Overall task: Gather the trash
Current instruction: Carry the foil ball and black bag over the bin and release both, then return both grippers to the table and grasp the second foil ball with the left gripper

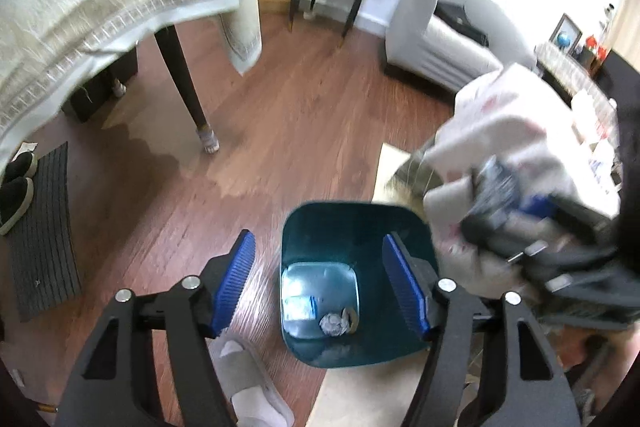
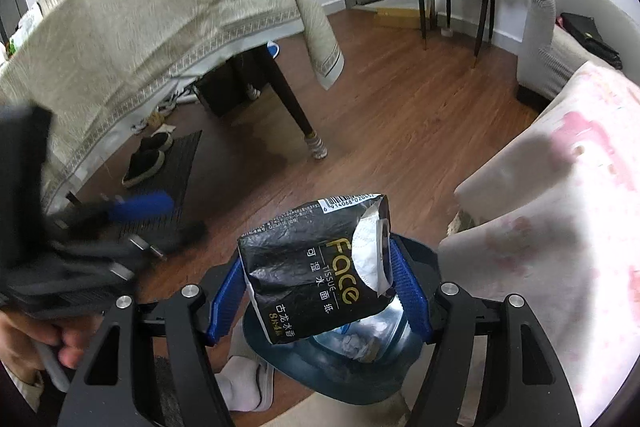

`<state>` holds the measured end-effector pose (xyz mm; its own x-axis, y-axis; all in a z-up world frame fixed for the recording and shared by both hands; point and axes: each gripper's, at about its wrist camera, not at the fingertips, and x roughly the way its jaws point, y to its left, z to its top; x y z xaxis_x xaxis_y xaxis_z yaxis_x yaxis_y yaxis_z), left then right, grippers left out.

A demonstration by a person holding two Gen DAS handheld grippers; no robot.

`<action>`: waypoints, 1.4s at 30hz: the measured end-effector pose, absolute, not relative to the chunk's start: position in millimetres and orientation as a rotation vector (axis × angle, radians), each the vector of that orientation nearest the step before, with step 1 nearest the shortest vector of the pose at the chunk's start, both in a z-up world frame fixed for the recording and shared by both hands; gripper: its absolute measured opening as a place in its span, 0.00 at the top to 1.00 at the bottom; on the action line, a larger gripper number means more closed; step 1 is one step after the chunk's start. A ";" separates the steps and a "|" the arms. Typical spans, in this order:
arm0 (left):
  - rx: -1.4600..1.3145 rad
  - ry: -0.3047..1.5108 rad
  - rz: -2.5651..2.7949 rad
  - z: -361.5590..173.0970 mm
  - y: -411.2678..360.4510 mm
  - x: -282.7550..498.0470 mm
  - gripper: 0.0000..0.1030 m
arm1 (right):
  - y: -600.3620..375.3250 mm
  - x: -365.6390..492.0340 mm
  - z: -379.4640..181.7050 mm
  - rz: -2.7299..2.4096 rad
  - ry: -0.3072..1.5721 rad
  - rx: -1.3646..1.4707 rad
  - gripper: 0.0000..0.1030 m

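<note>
Right tongs (image 2: 318,289) pinch a black tissue packet (image 2: 312,271) directly above the teal bin (image 2: 280,355) below them. Left tongs (image 1: 316,287) hang spread and empty over that bin (image 1: 356,227), where crumpled paper (image 1: 332,325) already lies; dropping the packet remains.

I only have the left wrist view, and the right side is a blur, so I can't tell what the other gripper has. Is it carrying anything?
Observer: Yes. The right gripper is shut on a black tissue pack, torn open at one side.
Operator: Is it over the bin?
Observer: The teal trash bin shows right beneath the pack.
Operator: Does the pack look empty?
Observer: Cannot tell; white shows at the torn edge, the inside is hidden.
</note>
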<state>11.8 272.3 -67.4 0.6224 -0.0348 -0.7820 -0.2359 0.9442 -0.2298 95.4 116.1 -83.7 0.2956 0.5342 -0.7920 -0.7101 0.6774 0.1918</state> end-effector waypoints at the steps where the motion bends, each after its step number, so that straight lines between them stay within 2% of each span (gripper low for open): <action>1: -0.323 0.882 0.120 -61.4 272.7 11.1 0.37 | 118.5 95.4 -86.4 0.836 0.967 -0.215 0.33; 9: -0.312 0.762 0.131 -14.1 277.5 2.4 0.47 | 129.5 95.6 -121.7 0.817 1.040 -0.261 0.33; 22: -0.276 0.669 0.086 29.7 264.8 -8.0 0.67 | 138.5 92.2 -166.9 0.784 1.112 -0.380 0.33; 27: -0.276 0.639 0.061 41.6 253.9 -8.9 0.67 | 142.4 89.8 -188.8 0.784 1.152 -0.458 0.32; 31: -0.278 0.637 0.051 44.0 246.6 -4.5 0.67 | 142.4 82.0 -196.7 0.816 1.179 -0.510 0.24; 34: -0.276 0.632 0.044 46.6 240.3 -1.8 0.67 | 141.3 74.3 -185.9 0.828 1.143 -0.537 0.19; 42: -0.274 0.633 0.035 48.9 225.2 8.5 0.68 | 130.3 64.4 -132.3 0.892 1.036 -0.486 0.19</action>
